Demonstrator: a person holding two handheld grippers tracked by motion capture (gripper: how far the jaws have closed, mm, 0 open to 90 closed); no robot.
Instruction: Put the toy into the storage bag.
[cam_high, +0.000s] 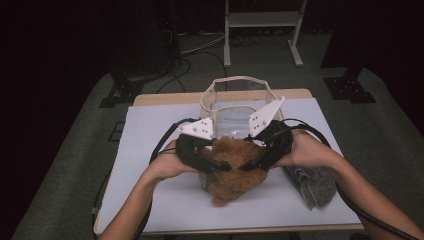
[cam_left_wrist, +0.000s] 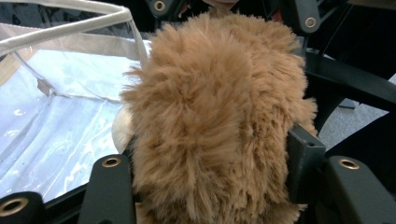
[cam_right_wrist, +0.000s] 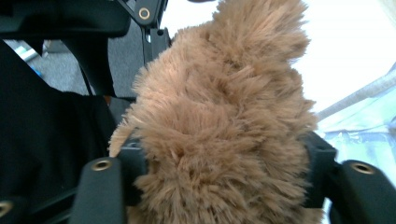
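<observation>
1. A brown plush toy (cam_high: 235, 167) lies on the white counter (cam_high: 150, 150), just in front of a clear bag (cam_high: 240, 102) with pale trim that stands open at the far side.
2. The left gripper (cam_high: 220, 165) comes at the toy from the left; in the left gripper view its fingers (cam_left_wrist: 109, 186) sit on either side of the fur and press into it, gripping the toy (cam_left_wrist: 219, 121).
3. The right gripper (cam_high: 250, 164) comes from the right; in the right gripper view its fingers (cam_right_wrist: 100, 186) also flank the toy (cam_right_wrist: 219, 126) and press into the fur, gripping it.
4. A grey cloth (cam_high: 312, 185) lies on the counter just right of the toy, partly under the right forearm.
5. The bag (cam_left_wrist: 60, 93) shows left of the toy in the left gripper view.
</observation>
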